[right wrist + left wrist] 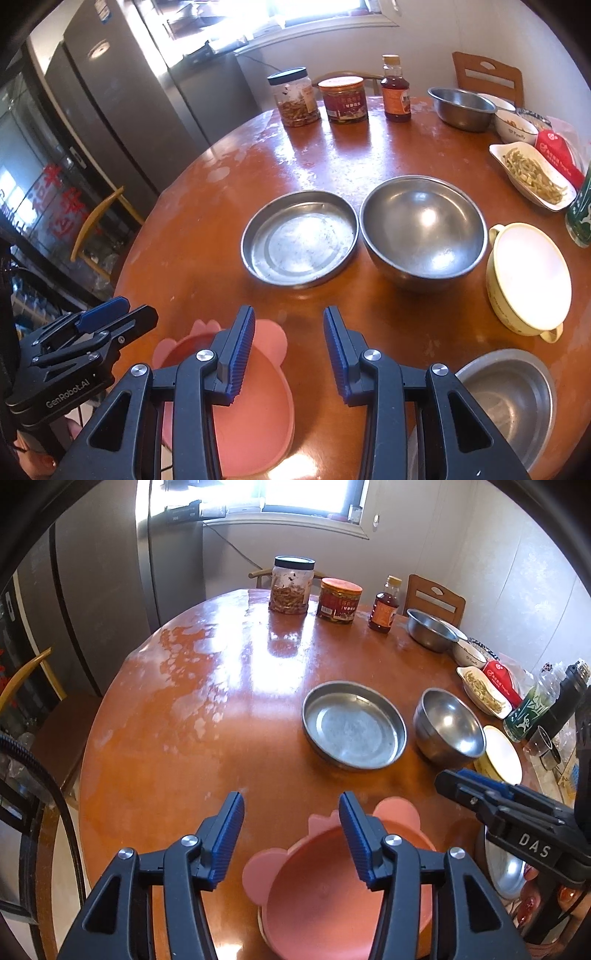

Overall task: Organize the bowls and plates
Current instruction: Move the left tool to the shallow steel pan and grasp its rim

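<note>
The left gripper (pixel 291 834) hangs over the near edge of the round wooden table (pixel 207 709), its jaws standing apart with nothing between the blue pads. The pink bowl (pixel 321 897) sits directly beneath it, mouth up, with the gripper's right finger crossing over its rim. The bowl's ear-like tabs point away from the gripper, toward the table's middle. Whether that finger touches the rim I cannot tell.

The right gripper (pixel 289 354) is likewise parted and empty — bare tabletop shows between its pads. The pink bowl lies just to its left and below, and a steel bowl (pixel 517 398) sits to its lower right at the table's edge.

Ahead of both grippers a shallow steel pan (pixel 300 238) and a deep steel bowl (pixel 423 230) stand side by side, upright, rims nearly touching. To the right of the deep bowl stands a cream two-handled cup (pixel 528 277), its handles lying along a line that runs from far left to near right.

Left of the pan, seen from the left gripper, the tabletop is broad and bare up to its curved rim. The far side is lined with two jars (pixel 291 585), a sauce bottle (pixel 384 605) and another steel basin (pixel 432 629) — the right side is crowded with dishes.
</note>
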{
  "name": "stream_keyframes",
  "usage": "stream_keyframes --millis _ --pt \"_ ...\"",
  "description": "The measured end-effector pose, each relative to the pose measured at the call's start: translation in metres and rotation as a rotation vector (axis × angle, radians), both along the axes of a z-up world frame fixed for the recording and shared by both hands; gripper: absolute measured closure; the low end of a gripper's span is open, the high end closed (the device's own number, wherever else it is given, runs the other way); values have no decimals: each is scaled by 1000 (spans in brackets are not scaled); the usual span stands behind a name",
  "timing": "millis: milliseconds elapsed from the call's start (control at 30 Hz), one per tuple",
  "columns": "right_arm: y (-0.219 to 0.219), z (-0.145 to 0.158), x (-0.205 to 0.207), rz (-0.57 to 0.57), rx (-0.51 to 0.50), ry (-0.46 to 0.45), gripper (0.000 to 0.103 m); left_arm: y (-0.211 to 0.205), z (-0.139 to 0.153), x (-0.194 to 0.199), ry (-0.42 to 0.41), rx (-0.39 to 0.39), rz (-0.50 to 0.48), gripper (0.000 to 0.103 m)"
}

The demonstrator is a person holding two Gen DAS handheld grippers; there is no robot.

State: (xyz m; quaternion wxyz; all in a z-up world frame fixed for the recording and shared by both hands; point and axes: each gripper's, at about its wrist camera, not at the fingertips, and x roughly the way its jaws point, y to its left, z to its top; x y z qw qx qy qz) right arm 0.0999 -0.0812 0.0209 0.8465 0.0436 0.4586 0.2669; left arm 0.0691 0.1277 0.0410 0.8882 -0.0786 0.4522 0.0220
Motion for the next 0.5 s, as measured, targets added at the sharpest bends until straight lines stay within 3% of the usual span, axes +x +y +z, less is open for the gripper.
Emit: stream_keyframes --millis 500 --pt "13 -40 66 -133 -20 121 68 11 -29 104 106 -4 -69 50"
